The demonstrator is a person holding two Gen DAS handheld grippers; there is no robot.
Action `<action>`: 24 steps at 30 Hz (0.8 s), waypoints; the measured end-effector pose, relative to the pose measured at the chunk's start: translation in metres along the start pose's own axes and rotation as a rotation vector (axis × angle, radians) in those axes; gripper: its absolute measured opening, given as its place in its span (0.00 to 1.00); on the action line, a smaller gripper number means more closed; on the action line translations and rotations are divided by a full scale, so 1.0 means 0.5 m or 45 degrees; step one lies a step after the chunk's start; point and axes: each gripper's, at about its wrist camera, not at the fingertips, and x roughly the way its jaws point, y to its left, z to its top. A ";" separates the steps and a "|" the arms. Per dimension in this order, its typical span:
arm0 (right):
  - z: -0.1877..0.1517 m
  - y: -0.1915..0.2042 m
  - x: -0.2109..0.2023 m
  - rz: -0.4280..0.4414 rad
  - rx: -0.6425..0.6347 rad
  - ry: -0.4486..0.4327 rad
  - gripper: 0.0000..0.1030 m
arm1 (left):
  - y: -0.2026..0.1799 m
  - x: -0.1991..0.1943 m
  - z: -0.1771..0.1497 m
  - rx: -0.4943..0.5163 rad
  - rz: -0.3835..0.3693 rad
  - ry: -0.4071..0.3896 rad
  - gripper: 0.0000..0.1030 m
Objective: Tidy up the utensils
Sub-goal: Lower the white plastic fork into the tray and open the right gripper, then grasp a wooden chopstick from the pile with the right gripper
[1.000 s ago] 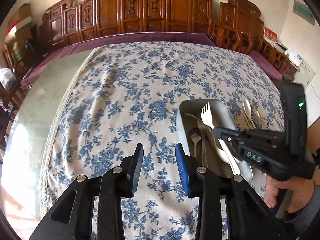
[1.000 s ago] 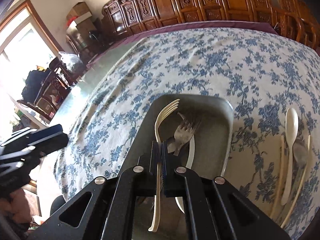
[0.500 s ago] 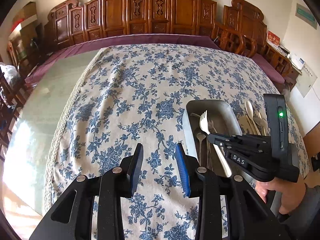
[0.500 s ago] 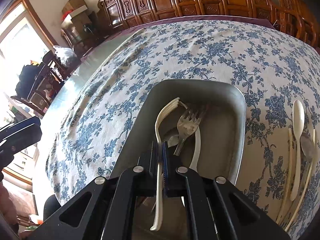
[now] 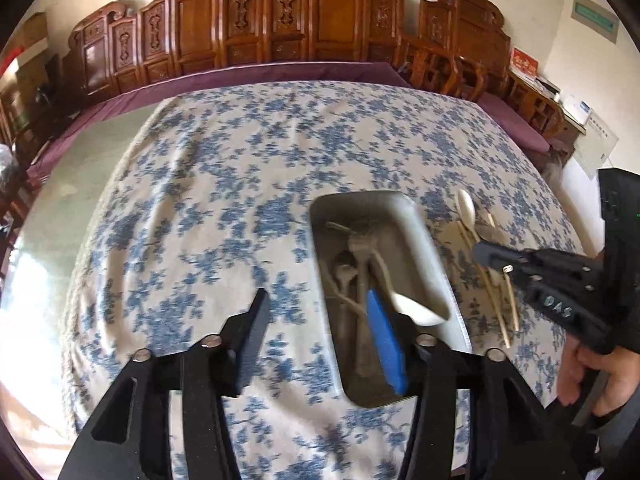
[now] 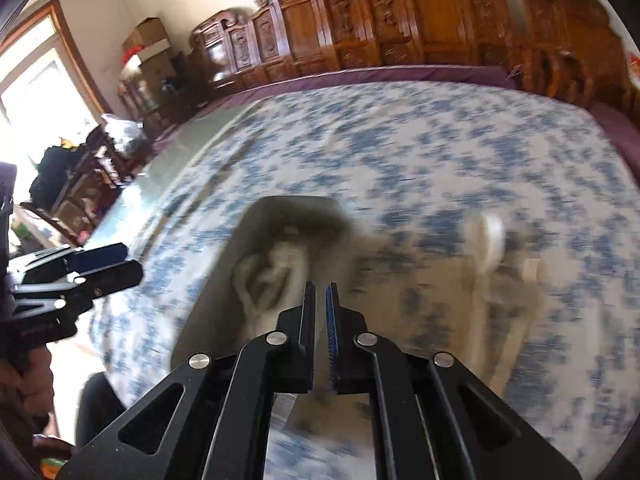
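With forks and spoons piled in the grey tray (image 5: pixel 430 248), sorting is only partly done.
Spoons and chopsticks (image 5: pixel 494 280) wait on the counter (image 5: pixel 224 184); the left hand-held gripper (image 5: pixel 316 320), jaws just widened, and the nearly closed right hand-held gripper (image 6: pixel 320 300) hold nothing.

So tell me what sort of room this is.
Probably a household dining room: a large table under a blue floral tablecloth, carved wooden chairs along the wall, and a metal tray of cutlery.
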 end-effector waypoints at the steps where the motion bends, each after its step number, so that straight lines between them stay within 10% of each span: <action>1: -0.006 -0.017 -0.011 -0.030 -0.004 -0.006 0.08 | -0.010 0.004 0.002 0.006 -0.010 -0.001 0.59; 7: -0.041 -0.122 -0.042 -0.209 -0.007 -0.013 0.22 | -0.081 0.024 0.012 0.057 -0.053 -0.003 0.68; 24: -0.117 -0.224 0.041 -0.315 0.085 0.145 0.21 | -0.209 0.074 0.002 0.151 -0.078 0.052 0.71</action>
